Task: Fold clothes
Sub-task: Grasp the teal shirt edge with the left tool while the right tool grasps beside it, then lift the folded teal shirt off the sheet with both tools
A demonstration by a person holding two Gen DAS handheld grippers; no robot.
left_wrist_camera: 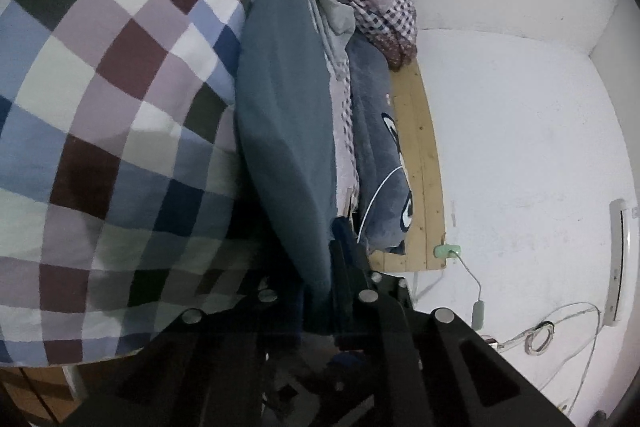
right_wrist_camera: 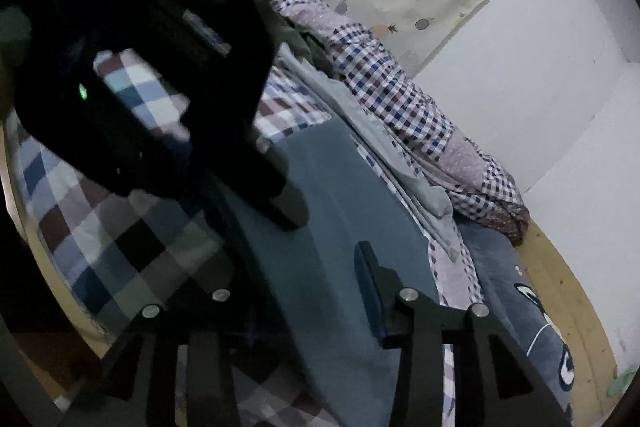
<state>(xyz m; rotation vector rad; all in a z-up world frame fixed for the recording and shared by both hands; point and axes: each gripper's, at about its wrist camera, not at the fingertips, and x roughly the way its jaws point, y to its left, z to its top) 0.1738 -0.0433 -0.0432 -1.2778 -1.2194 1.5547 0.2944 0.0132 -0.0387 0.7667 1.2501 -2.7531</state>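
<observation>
The left gripper (left_wrist_camera: 320, 291) fingers pinch the teal garment (left_wrist_camera: 288, 115) edge; the right gripper (right_wrist_camera: 304, 291) fingers are spread over it on the checkered bed (left_wrist_camera: 100, 67). A thin pinch could slip, spoiling the fold; beyond lies a rumpled gingham blanket (right_wrist_camera: 392, 95).

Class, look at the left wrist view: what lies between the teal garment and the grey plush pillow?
A narrow strip of pale dotted fabric runs between the teal garment and the grey plush pillow, seen in the left wrist view.
</observation>
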